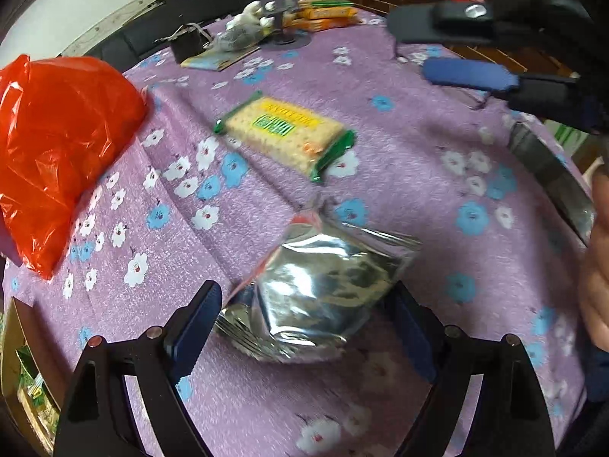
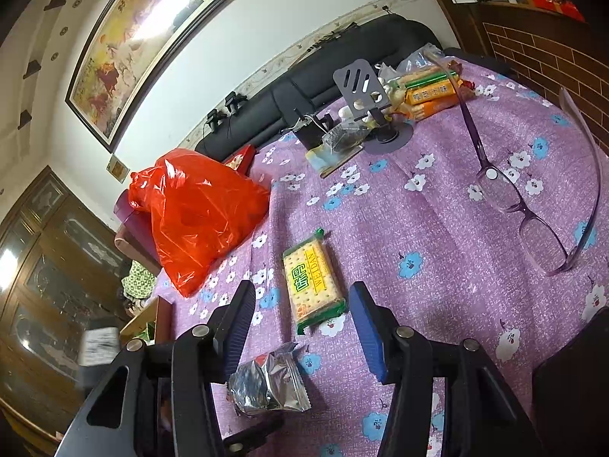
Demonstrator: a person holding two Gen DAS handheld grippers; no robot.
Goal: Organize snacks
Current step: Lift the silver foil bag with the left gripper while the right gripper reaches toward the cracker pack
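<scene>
A silver foil snack pouch [image 1: 316, 297] lies on the purple flowered tablecloth [image 1: 399, 175], between the open fingers of my left gripper [image 1: 304, 327], which do not touch it. It also shows in the right wrist view [image 2: 270, 384], low down. A green and yellow cracker pack [image 1: 285, 133] lies further out; in the right wrist view the cracker pack [image 2: 312, 282] lies just ahead of my open, empty right gripper [image 2: 304, 320]. The right gripper also shows in the left wrist view [image 1: 449, 51] at the upper right.
A red plastic bag [image 2: 198, 213] sits at the table's left. A phone stand [image 2: 365, 95], several orange snack packs [image 2: 426, 95] and a clear bag stand at the far end. Purple glasses [image 2: 533, 205] lie at right. A cardboard box [image 1: 30, 365] with snacks sits off the left edge.
</scene>
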